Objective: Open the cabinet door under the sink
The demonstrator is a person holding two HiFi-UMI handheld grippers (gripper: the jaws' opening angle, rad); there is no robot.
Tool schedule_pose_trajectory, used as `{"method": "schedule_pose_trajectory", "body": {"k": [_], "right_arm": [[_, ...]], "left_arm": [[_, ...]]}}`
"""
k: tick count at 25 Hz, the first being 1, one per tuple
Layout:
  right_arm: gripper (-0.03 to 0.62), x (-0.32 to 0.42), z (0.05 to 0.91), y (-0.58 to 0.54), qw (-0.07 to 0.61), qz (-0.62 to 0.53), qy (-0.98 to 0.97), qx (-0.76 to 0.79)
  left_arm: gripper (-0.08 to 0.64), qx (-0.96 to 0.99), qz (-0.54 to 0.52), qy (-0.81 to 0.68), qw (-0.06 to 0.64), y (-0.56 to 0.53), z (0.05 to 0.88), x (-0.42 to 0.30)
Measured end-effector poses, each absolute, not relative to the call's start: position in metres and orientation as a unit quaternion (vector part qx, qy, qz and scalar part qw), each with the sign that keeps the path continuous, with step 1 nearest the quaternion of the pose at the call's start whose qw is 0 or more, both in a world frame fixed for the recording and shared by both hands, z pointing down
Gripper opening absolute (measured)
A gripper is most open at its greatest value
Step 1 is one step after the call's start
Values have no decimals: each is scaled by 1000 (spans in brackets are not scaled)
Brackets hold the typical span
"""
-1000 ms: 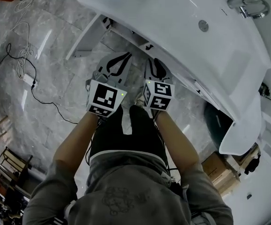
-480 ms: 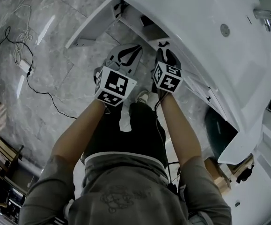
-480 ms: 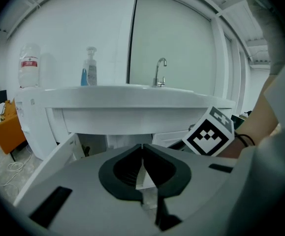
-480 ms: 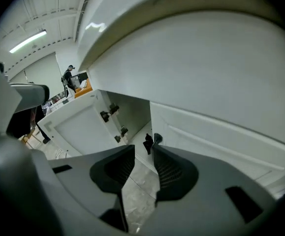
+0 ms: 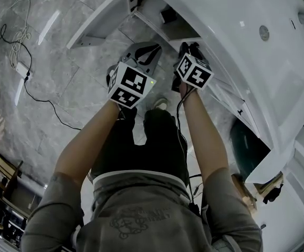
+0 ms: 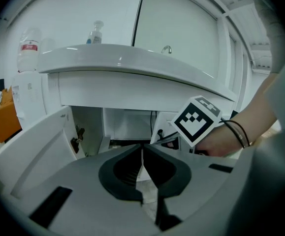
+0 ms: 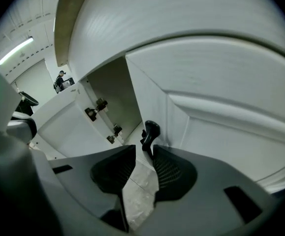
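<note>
The white sink (image 5: 257, 62) overhangs a white cabinet. Its left door (image 5: 96, 22) stands swung open, with the hinges (image 7: 95, 107) showing in the right gripper view. The right door (image 7: 221, 122) lies flat against the cabinet and carries a small black handle (image 7: 149, 134). My right gripper (image 5: 191, 51) is at that door, narrowly open, and the handle stands right at its fingertips (image 7: 143, 150) with a sliver of gap on the left side. My left gripper (image 5: 141, 56) hangs beside it in front of the open compartment, its jaws (image 6: 142, 154) shut and empty.
A white cable and power strip (image 5: 20, 67) trail over the grey marble floor at the left. A dark round bin (image 5: 246, 146) and a cardboard box (image 5: 241, 185) sit at the right under the sink's end. Bottles (image 6: 29, 48) and a faucet (image 6: 167, 49) stand on the sink.
Both grippers have moved forward toward the cabinet under the sink. The right one has come up to the right door's handle.
</note>
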State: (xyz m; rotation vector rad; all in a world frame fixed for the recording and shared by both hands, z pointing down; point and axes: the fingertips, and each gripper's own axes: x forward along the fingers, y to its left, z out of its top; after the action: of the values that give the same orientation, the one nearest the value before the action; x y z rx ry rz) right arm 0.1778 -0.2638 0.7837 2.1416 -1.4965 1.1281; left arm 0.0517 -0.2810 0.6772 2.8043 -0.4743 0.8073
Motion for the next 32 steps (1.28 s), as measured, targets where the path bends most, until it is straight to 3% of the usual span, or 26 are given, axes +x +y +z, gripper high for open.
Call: {"method": "schedule_pose_trajectory", "body": {"k": [9, 32], "right_arm": [[57, 183, 782, -262, 170, 374, -499, 763], [52, 91, 776, -162, 188, 285, -621, 705]], "left_arm": [[25, 941, 280, -161, 98, -284, 686, 46], [25, 930, 317, -145, 120, -185, 720, 29]]}}
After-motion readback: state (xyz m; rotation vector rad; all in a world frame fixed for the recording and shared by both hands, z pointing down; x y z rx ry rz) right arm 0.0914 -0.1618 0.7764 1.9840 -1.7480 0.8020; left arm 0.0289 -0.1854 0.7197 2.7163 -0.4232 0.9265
